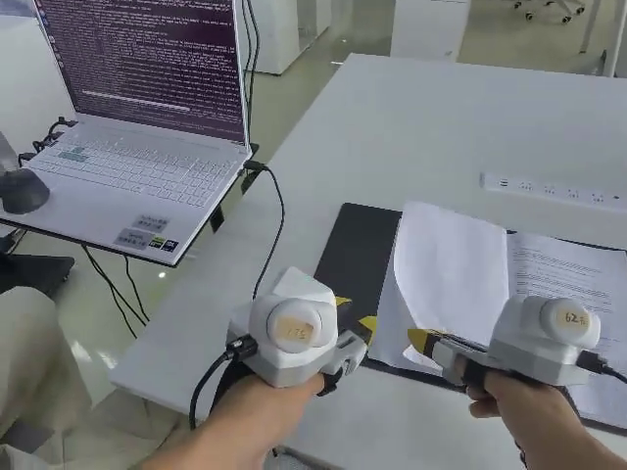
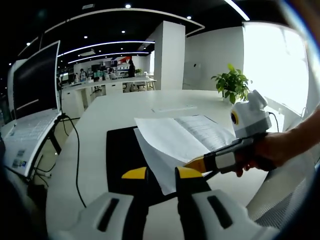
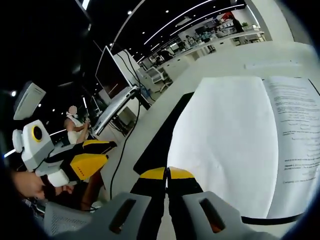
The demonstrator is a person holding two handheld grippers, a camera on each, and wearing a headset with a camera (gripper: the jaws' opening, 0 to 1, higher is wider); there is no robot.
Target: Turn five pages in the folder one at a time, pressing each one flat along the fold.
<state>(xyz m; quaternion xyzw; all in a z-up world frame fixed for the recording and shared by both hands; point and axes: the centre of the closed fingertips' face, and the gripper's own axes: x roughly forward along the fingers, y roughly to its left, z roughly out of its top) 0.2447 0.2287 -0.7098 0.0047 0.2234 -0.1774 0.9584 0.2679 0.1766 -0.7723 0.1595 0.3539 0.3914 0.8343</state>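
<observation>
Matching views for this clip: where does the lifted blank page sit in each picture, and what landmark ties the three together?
Head view: blank page is right of centre, its left side raised.
Left gripper view: blank page is at centre, beyond the jaws.
Right gripper view: blank page is at centre, just above the jaws.
Shared landmark: the black folder cover lies directly left of the page in all three.
</observation>
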